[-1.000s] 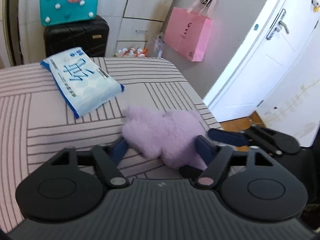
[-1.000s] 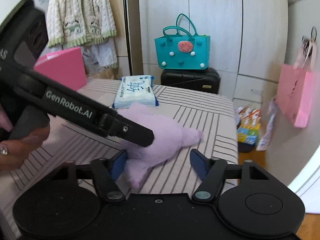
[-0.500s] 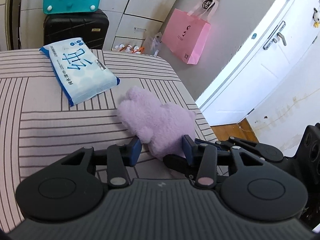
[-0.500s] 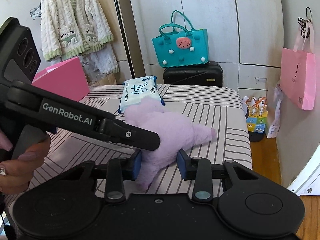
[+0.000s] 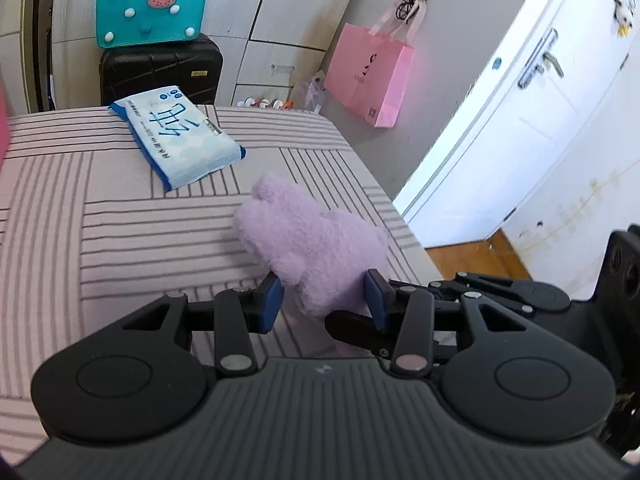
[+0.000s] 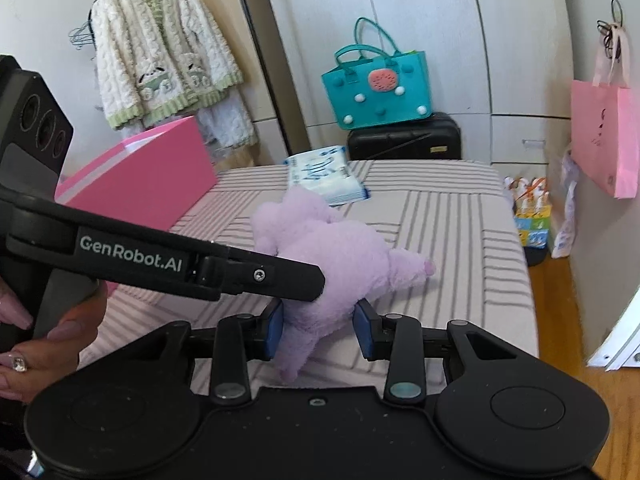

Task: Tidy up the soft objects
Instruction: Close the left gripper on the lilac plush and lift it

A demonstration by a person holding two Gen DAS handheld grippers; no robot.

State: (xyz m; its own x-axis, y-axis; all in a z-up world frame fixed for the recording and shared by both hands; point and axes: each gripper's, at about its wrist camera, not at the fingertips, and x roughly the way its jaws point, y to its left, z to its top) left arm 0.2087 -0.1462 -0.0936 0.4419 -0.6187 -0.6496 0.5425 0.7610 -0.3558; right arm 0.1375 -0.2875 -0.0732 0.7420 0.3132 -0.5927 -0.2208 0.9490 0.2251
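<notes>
A purple plush toy (image 5: 308, 248) lies on the striped bed (image 5: 100, 240) near its right edge; it also shows in the right wrist view (image 6: 332, 252). My left gripper (image 5: 320, 300) is shut on the near end of the plush toy, blue pads pressing its sides. My right gripper (image 6: 318, 330) is shut on another part of the same toy from the other side. The left gripper's arm (image 6: 200, 264) crosses the right wrist view over the toy. A blue and white tissue pack (image 5: 176, 136) lies farther back on the bed.
A pink open box (image 6: 148, 172) stands at the bed's left. A black suitcase (image 5: 160, 68) with a teal bag (image 5: 152, 4) stands behind the bed. A pink paper bag (image 5: 372, 76) hangs on the wall. A white door (image 5: 520, 100) is at right.
Both grippers have closed from wide open onto the purple plush toy. The toy has bunched up and shifted slightly between the pads.
</notes>
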